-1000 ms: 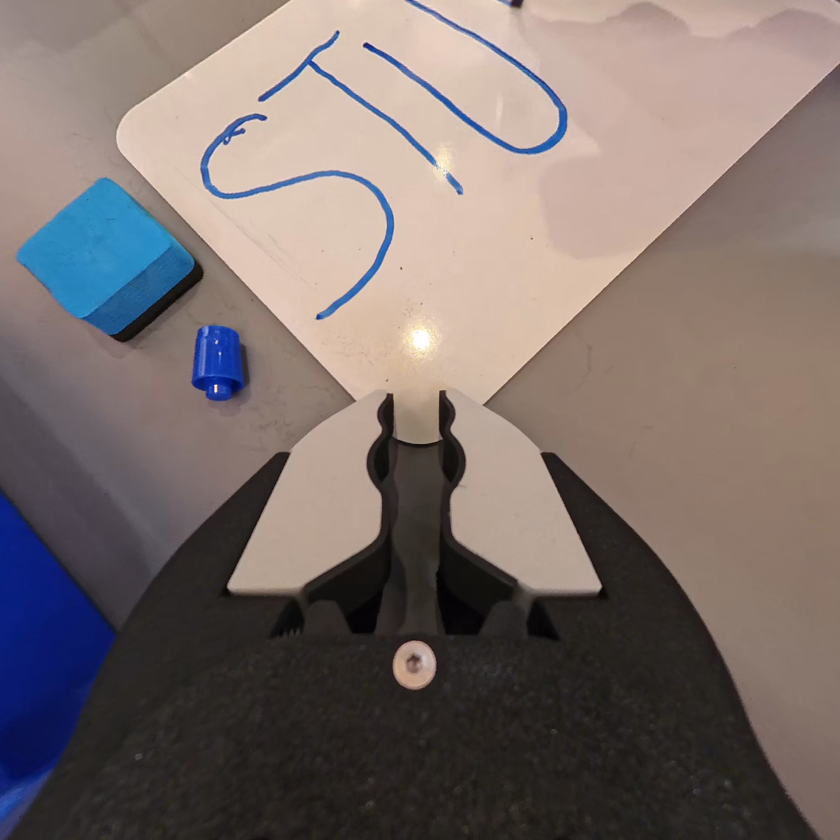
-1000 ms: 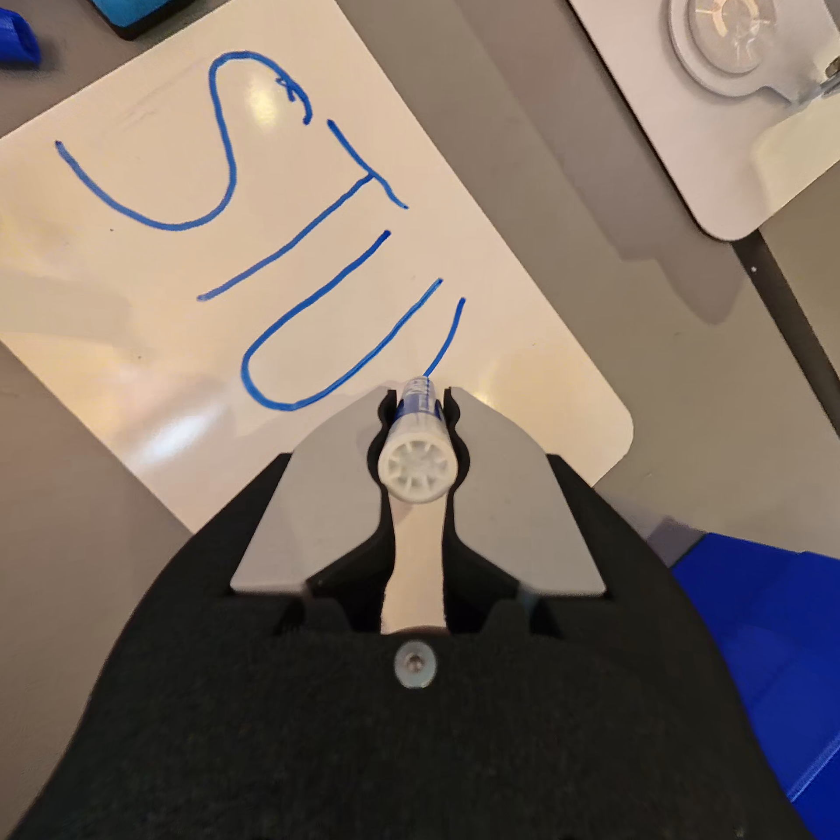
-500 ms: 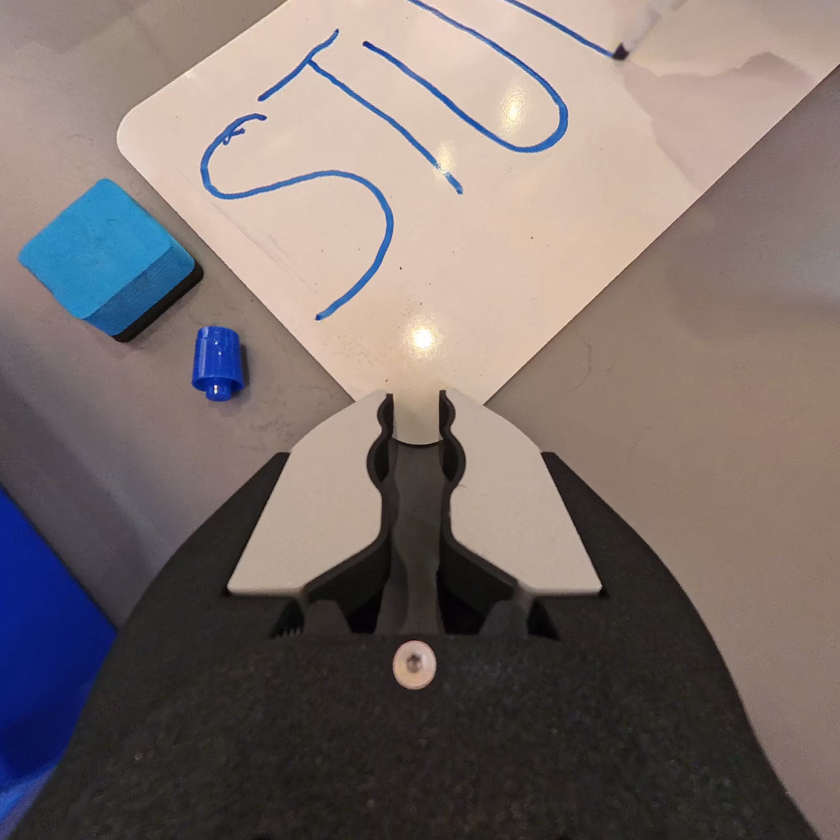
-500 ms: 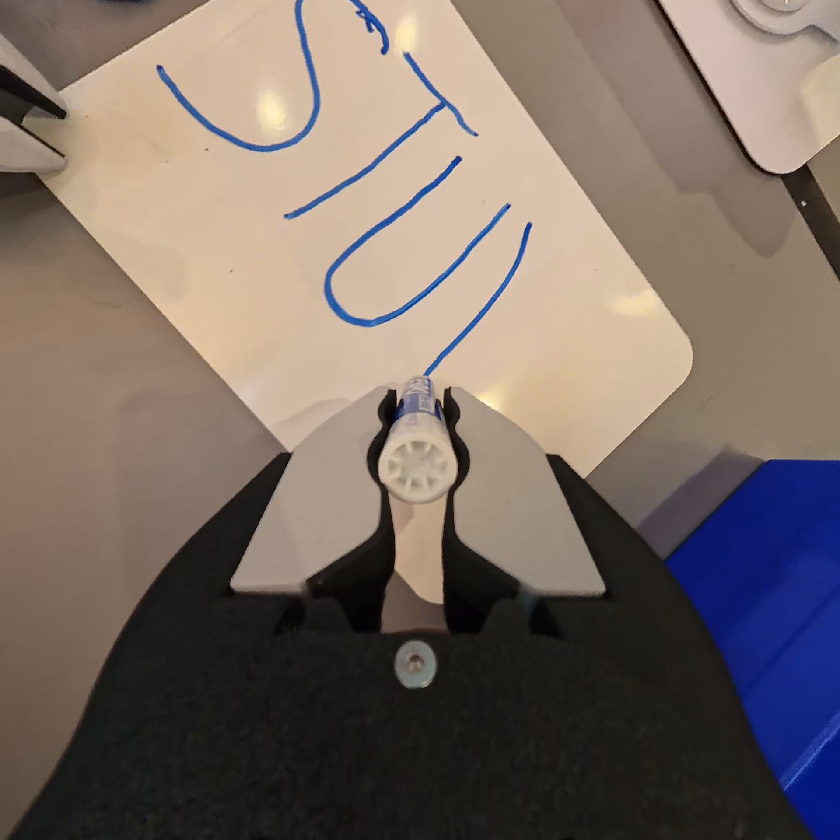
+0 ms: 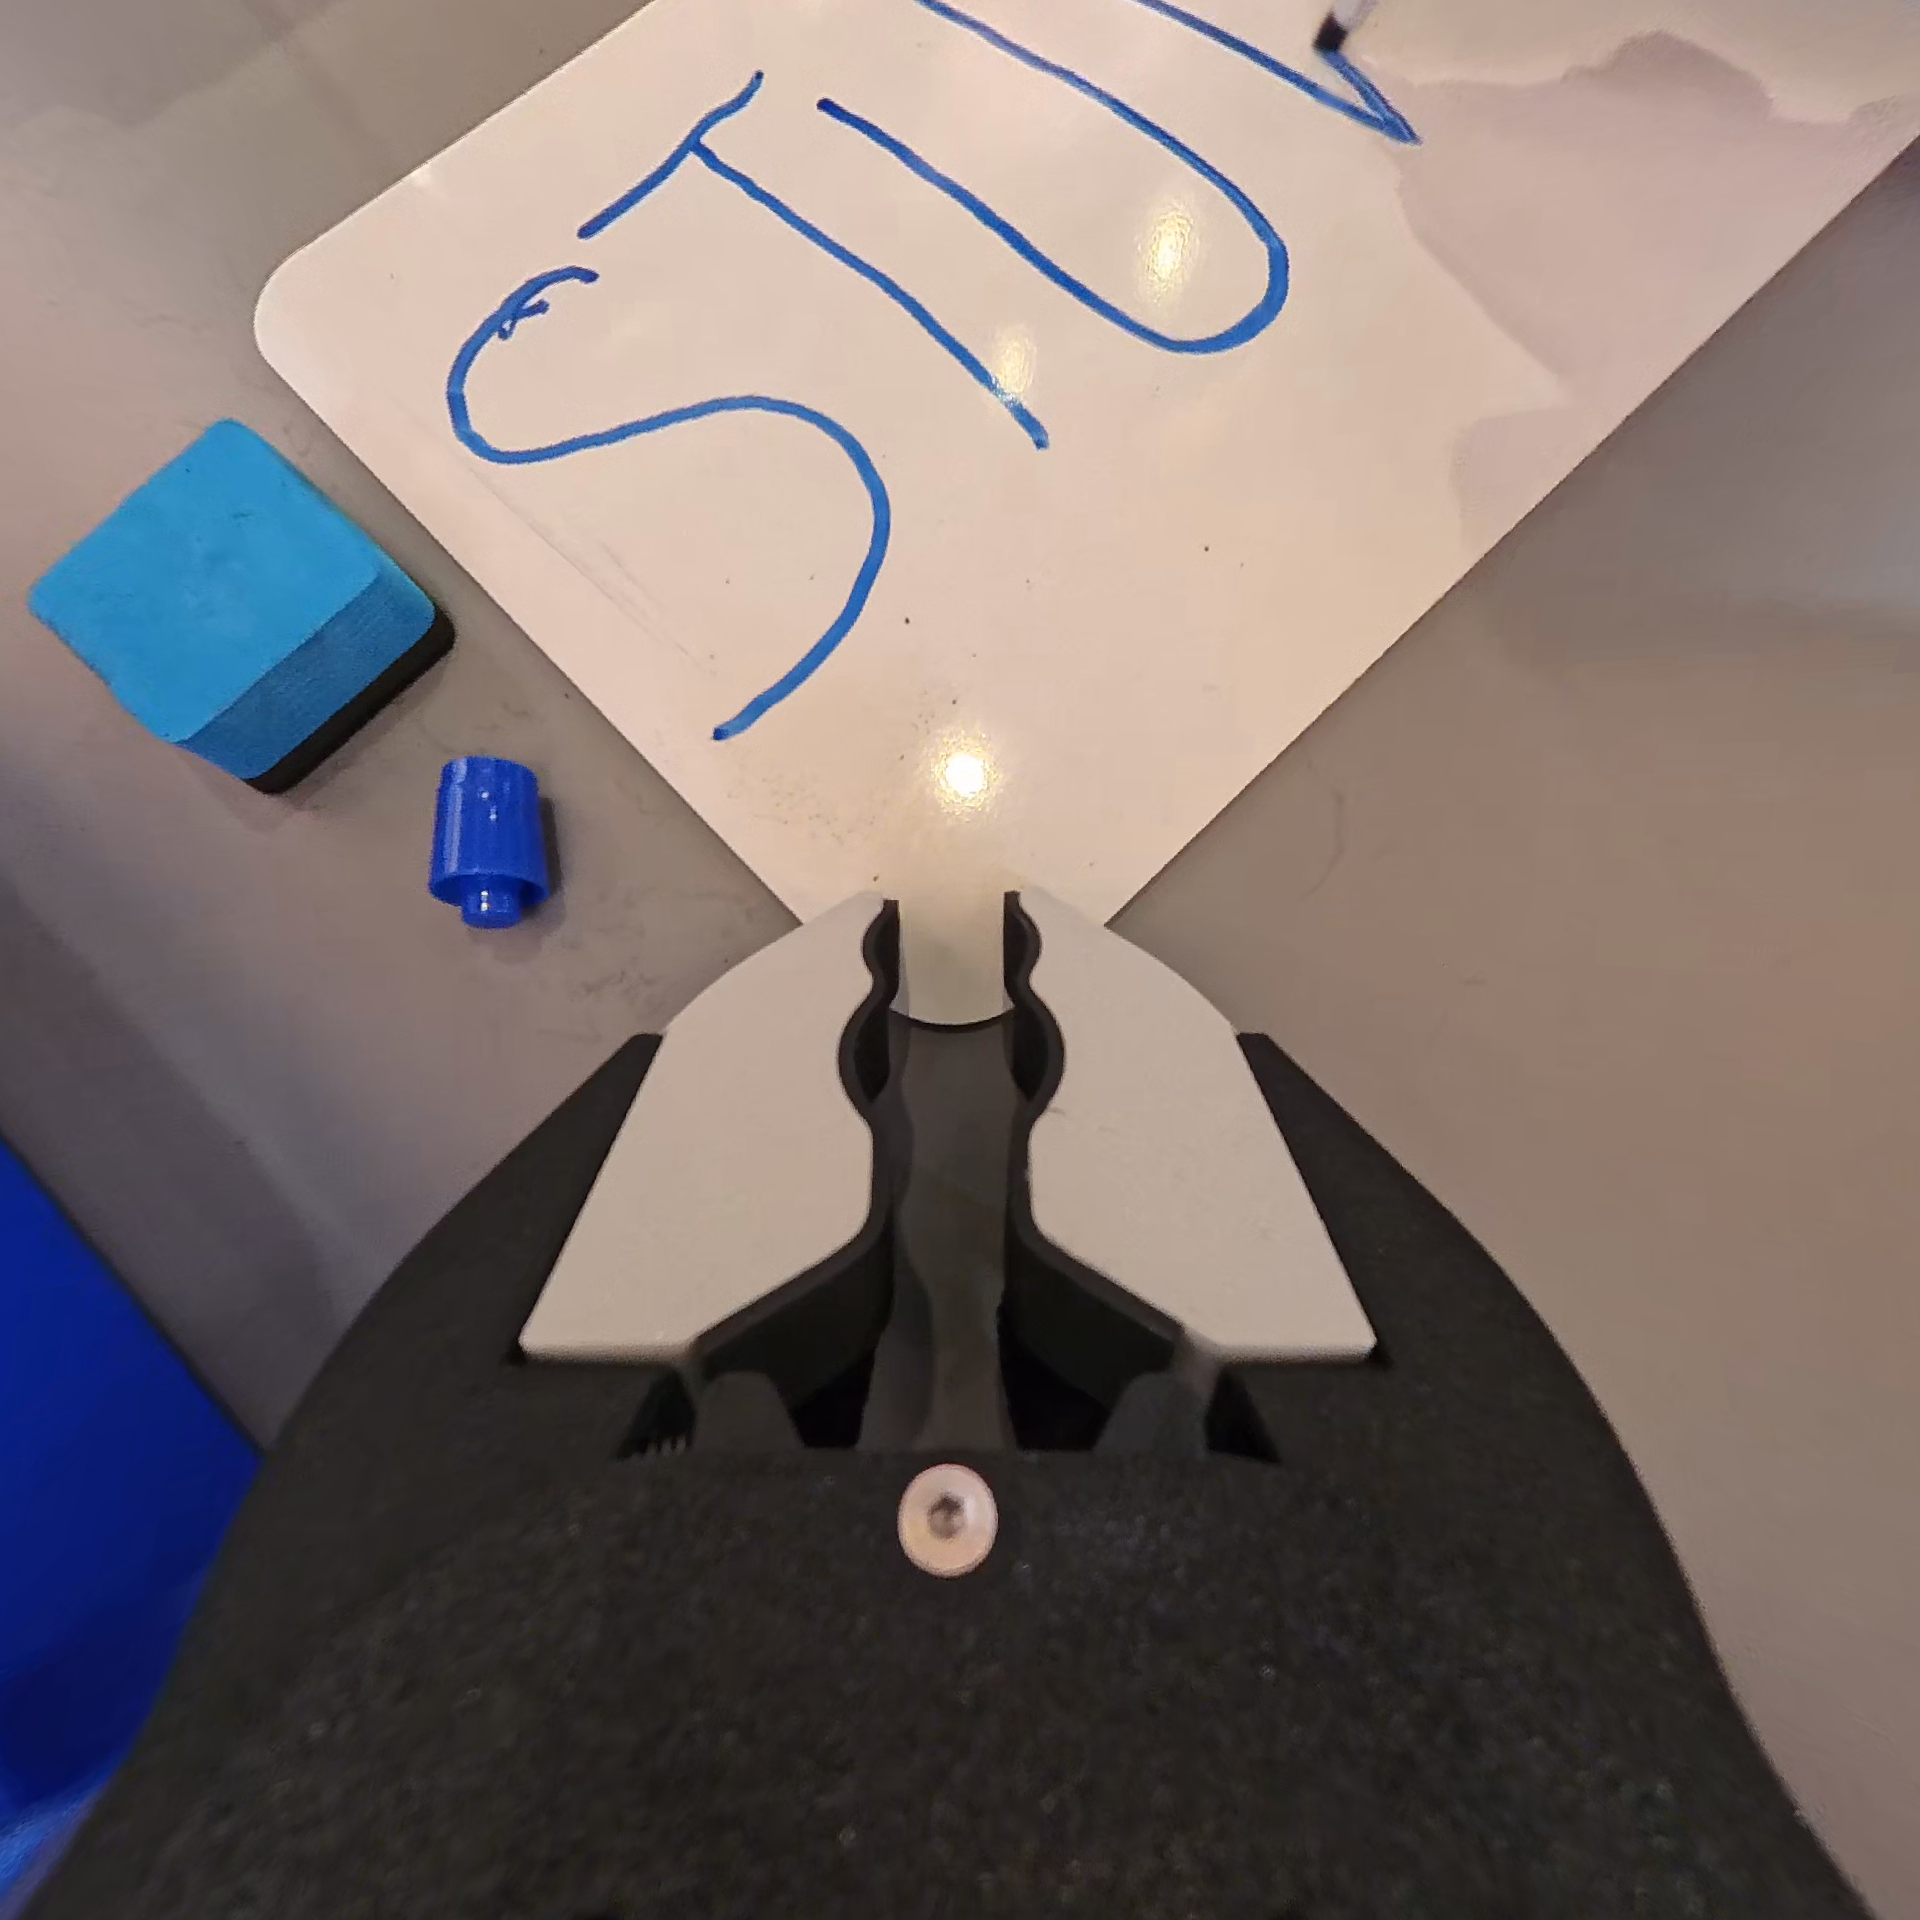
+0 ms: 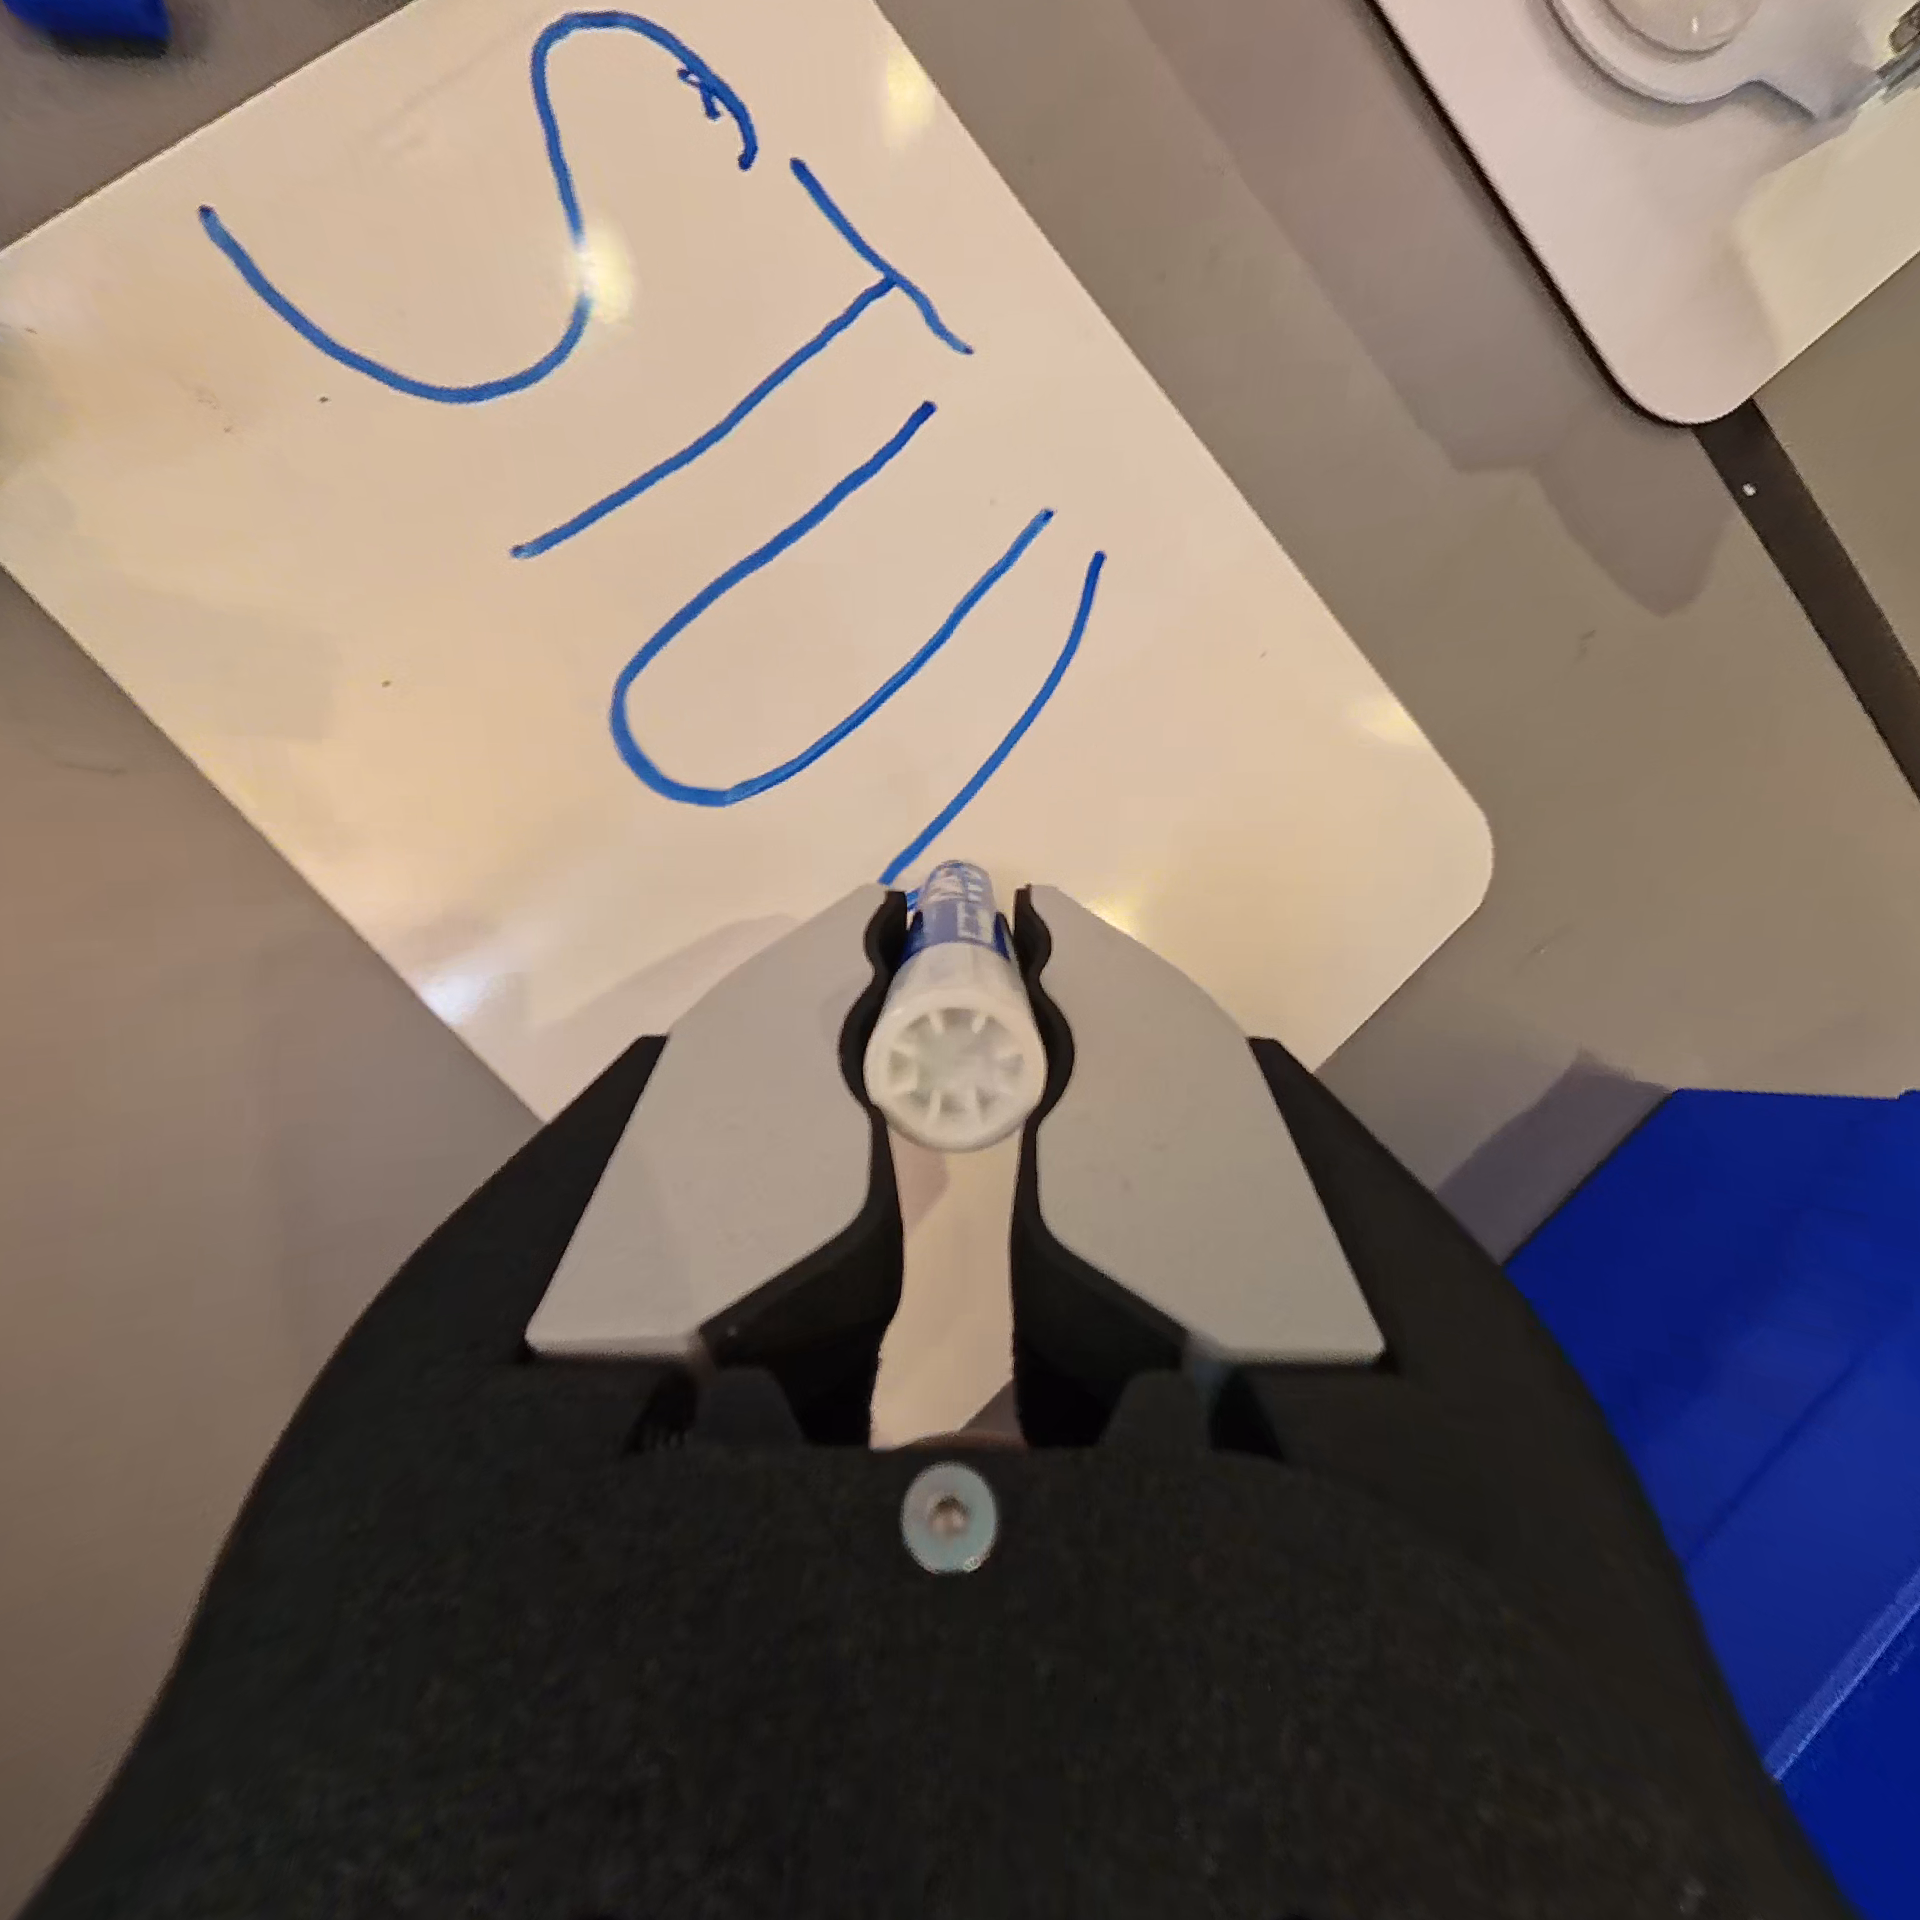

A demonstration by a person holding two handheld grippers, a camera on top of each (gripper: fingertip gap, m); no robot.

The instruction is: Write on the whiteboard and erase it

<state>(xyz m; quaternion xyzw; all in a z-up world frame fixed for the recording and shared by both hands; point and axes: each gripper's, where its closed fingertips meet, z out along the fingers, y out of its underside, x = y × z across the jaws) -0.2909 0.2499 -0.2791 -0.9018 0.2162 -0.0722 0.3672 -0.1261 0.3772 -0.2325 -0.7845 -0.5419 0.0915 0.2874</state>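
The blue marker (image 6: 951,997) sits clamped between the jaws of the right gripper (image 6: 954,902), its ribbed white end toward the camera and its tip down on the whiteboard (image 6: 1299,852) just ahead of the jaws. Half a second ago the newest stroke was one straight line; now, in the left wrist view, it turns back in a sharp corner at the marker tip (image 5: 1330,36), so a further letter is under way and, I judge, writing is unfinished and erasing not begun. The left gripper (image 5: 954,909) has not moved: its jaws stand narrowly apart, empty, tips over the board's near corner. Left of those jaws lie the blue marker cap (image 5: 486,840) and, beyond it, the blue eraser (image 5: 223,592), both off the board on the grey tabletop (image 5: 1610,831). Right of the right jaws is a blue bin (image 6: 1745,1351); far ahead, a second white board (image 6: 1662,208).
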